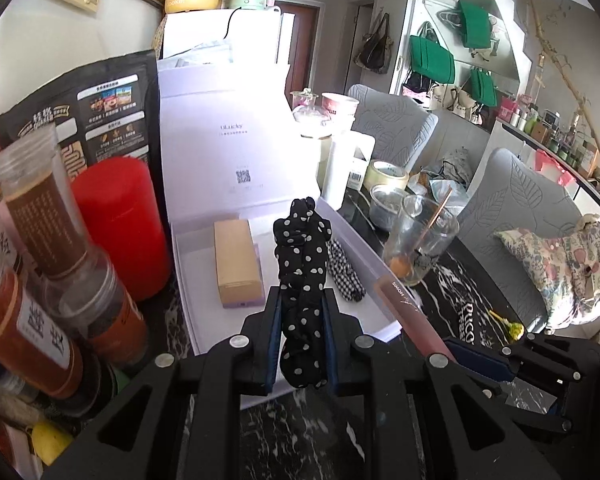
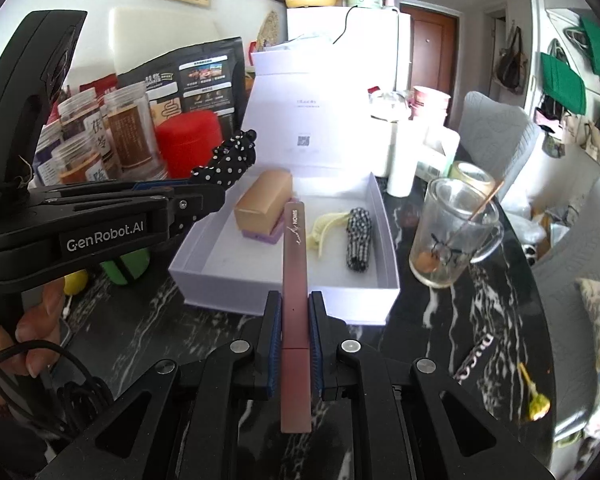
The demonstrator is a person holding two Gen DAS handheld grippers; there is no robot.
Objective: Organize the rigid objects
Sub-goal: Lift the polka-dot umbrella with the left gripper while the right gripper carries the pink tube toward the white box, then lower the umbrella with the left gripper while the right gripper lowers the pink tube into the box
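above the white box, left fingers clamp a polka-dot scrunchie, right fingers a pink "simon" case.

Bright daylight flooded both views. White box lid ahead of grippers glared, partly blown out. Fisheye edges bent strongly; corners vignetted black; nearest jars looked soft.

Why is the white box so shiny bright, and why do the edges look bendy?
Left wrist view: daylight washes out the white box lid, and its print is faint. Right wrist view: the fisheye lens bends the table edge and darkens the corners, while the pink case stays sharp.
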